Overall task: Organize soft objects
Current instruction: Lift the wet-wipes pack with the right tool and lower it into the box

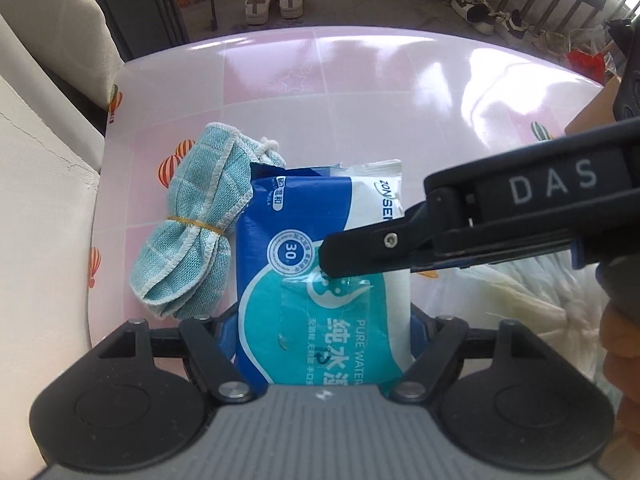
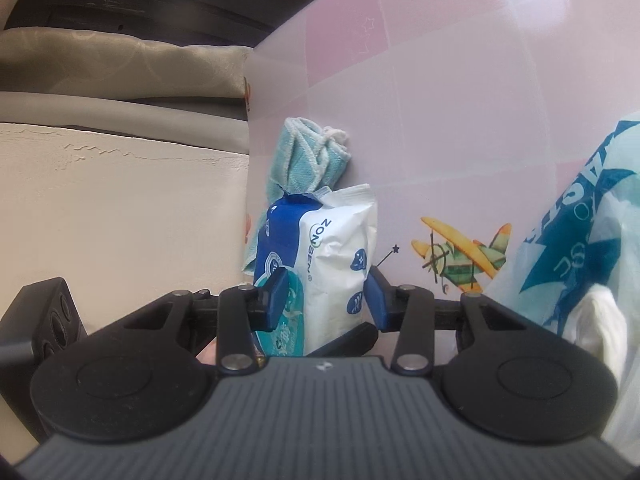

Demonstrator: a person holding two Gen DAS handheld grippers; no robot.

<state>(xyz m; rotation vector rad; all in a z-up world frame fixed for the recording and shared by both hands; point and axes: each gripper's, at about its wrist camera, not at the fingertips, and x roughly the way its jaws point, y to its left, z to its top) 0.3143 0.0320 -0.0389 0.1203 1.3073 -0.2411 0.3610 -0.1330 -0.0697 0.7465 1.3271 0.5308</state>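
A blue, white and teal wet wipes pack lies lengthwise on the pink table. My left gripper has its blue pads against the pack's two long sides at the near end, shut on it. From the right, one black finger of my right gripper rests on the pack's top face. In the right wrist view the pack sits between the pads of the right gripper, which press on it. A teal cloth roll bound with a rubber band lies against the pack's left side.
A white plastic bag with blue print lies to the right of the pack, also as the bag in the left wrist view. The table's left edge borders a cream cushion. Shoes stand on the floor beyond the table.
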